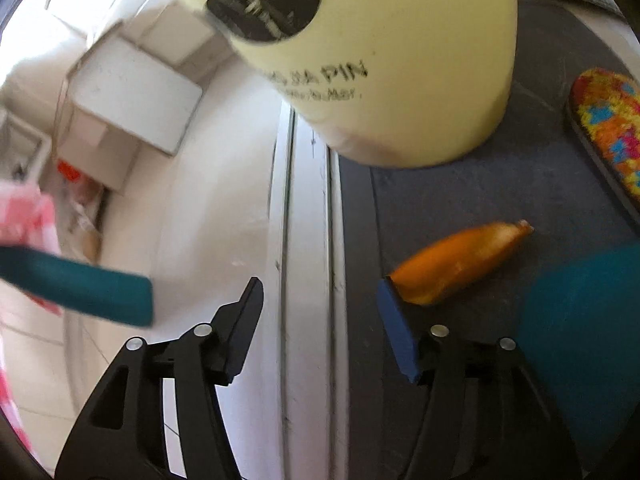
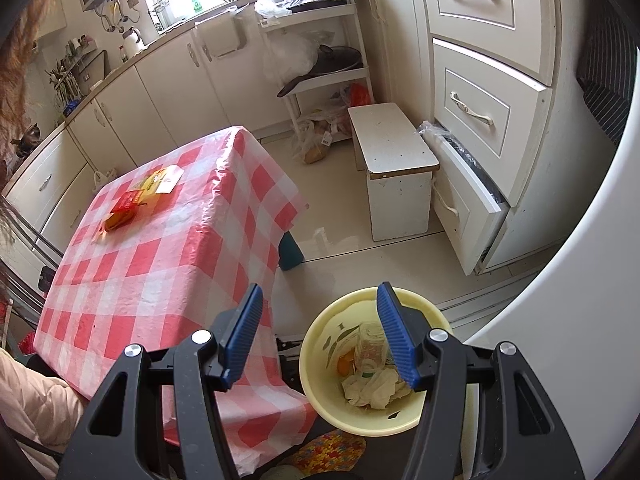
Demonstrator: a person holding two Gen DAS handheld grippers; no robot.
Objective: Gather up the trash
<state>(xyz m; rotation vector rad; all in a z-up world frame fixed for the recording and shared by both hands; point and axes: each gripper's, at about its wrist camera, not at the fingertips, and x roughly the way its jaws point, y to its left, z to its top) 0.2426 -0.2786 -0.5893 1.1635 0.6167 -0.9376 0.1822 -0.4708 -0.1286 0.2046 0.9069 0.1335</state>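
The desk (image 2: 160, 248) stands beside the bin (image 2: 320, 340), wrappers (image 2: 132, 204) on its cloth awaiting collection. The bin sits on the floor near the desk's corner, likely for easy drops; tissue and a cup already lie inside. A peel (image 1: 456, 264) lies on the mat just beside the bin. The left hand-held gripper (image 1: 320, 324) is released, empty, right pad near the peel. The right hand-held gripper (image 2: 320, 336) hangs above the bin, parted, empty.
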